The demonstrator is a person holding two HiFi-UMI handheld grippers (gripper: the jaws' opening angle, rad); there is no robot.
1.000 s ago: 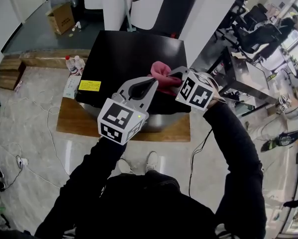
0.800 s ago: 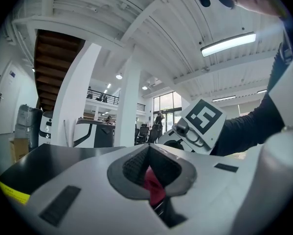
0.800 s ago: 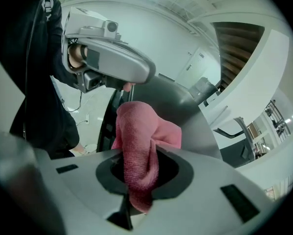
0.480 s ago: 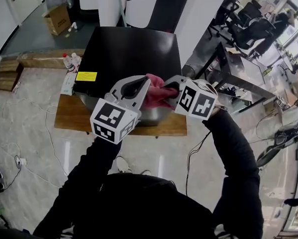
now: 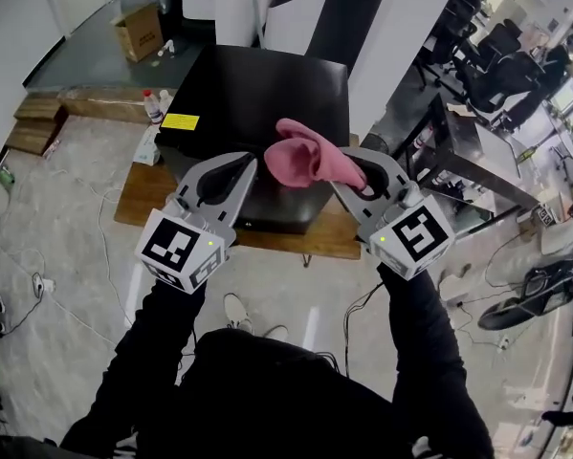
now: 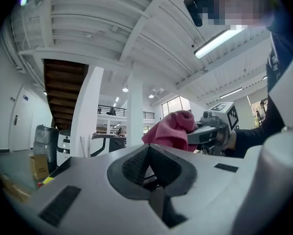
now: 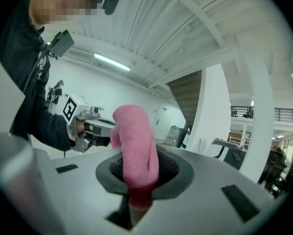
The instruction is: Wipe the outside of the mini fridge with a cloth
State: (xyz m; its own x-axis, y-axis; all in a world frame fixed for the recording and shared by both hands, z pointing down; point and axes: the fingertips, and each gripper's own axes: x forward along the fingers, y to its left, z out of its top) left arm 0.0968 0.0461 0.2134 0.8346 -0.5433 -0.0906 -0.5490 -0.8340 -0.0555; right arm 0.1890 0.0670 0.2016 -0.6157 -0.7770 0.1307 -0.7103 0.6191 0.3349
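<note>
My right gripper (image 5: 355, 172) is clamped on the pink cloth (image 5: 305, 156), which bunches up in the air over the front of the black mini fridge (image 5: 257, 89). My left gripper (image 5: 236, 165) hangs just beside it, jaws together on nothing. The fridge stands on a wooden platform (image 5: 138, 191).

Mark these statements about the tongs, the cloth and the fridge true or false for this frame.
1. The right tongs are shut on the pink cloth. True.
2. The left tongs grip the cloth too. False: they are shut on nothing, beside the cloth.
3. The cloth is pressed flat on the mini fridge. False: it is held up in the air, with both tongs pointing upward.
4. The fridge carries a yellow label. True.
5. The fridge is white. False: it is black.
</note>
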